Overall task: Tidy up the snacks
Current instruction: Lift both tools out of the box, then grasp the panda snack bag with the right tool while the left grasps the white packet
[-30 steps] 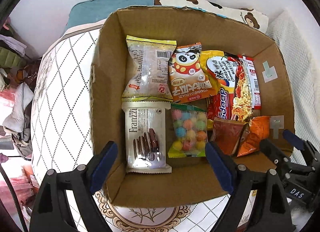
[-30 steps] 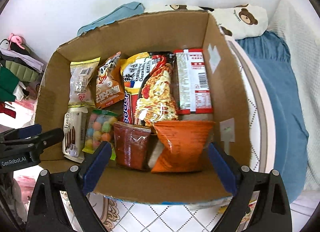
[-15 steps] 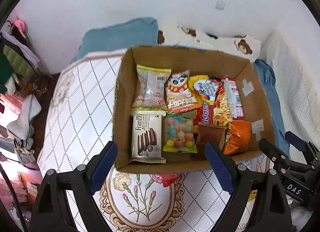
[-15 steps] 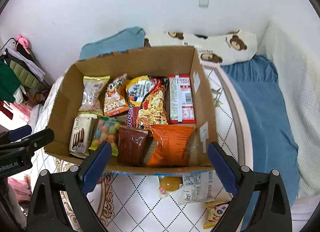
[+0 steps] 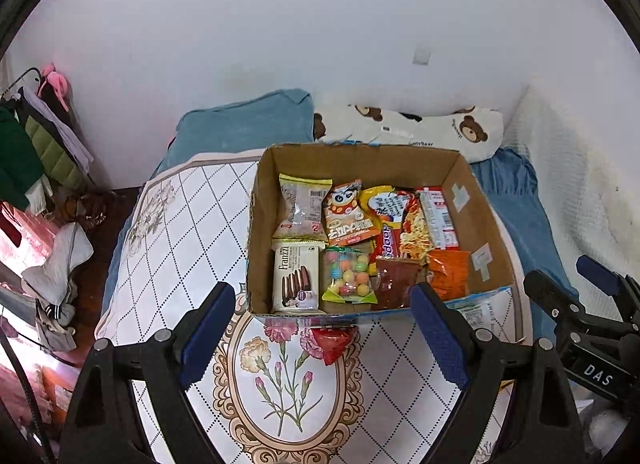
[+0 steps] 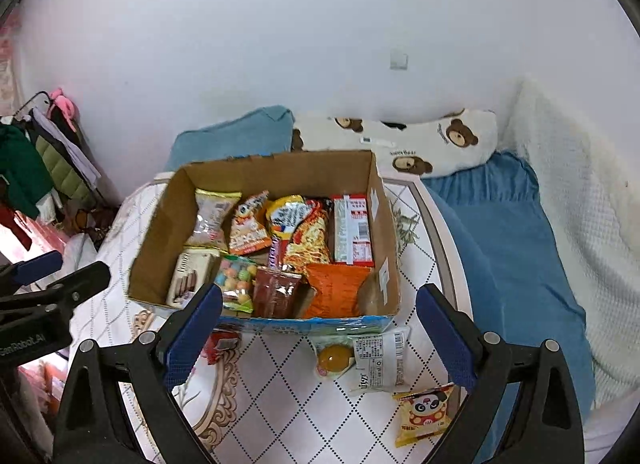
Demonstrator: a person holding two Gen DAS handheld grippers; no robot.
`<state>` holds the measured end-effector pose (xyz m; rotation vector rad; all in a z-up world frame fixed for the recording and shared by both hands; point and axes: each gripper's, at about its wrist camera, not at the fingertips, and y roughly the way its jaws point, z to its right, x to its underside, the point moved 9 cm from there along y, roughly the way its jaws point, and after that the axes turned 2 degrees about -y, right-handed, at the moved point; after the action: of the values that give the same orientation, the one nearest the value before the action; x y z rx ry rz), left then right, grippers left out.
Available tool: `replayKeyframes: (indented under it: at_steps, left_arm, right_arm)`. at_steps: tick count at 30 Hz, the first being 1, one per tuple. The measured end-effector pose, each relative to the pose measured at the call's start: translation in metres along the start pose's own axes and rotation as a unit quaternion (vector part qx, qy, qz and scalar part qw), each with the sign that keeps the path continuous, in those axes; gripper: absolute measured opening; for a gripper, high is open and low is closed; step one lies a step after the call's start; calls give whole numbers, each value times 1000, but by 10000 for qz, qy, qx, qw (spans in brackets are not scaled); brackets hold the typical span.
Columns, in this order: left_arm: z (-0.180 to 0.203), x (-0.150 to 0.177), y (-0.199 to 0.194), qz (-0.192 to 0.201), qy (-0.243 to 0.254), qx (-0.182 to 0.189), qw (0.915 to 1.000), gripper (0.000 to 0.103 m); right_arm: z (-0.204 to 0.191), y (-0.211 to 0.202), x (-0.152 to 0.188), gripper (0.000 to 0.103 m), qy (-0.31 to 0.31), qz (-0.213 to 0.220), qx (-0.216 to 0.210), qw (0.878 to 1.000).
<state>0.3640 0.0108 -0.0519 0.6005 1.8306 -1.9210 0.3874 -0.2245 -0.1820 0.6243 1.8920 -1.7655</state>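
Both black blue-padded grippers, left [image 5: 322,334] and right [image 6: 318,338], gape wide and empty; the brown cardboard snack box [image 6: 160,232] sits at twelve o'clock.

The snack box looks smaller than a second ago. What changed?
Both grippers, left and right, pulled back from the cardboard box, jaws open and empty, revealing loose packets like the panda snack on the bed. The snacks inside the box stayed put.

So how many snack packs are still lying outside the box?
3 in view: a red packet at the cardboard box's front left, a white pack at its front right, and a yellow panda bag nearer the camera. Others may be hidden.
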Motion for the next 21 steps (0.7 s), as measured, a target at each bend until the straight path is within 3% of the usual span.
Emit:
replayKeyframes:
  at_steps: [6, 7, 8, 10, 14, 21]
  left_arm:
    - [-3, 18, 2, -171, -203, 43, 9996, 90]
    - [-4, 24, 8, -269, -213, 3, 9994, 90]
    - [-6, 31, 17, -400, -215, -53, 9990, 90]
    - [-8, 45, 33, -640, -204, -112, 9977, 90]
    - [-15, 71, 64, -1034, -180, -307, 9940, 90]
    - [-22, 113, 114, -1745, -198, -407, 9836, 90]
  right_arm:
    - [10, -9, 14, 99, 240, -9, -260, 9994]
    - [16, -4, 21, 94, 359, -96, -310, 9988]
    - [22, 1, 28, 78, 500, -186, -399, 9978]
    - [35, 17, 44, 67, 749, -436, -483, 9951]
    - [75, 55, 82, 66, 1362, -869, -361, 9862]
    - [136, 125, 133, 67, 2607, -1403, -420, 9542]
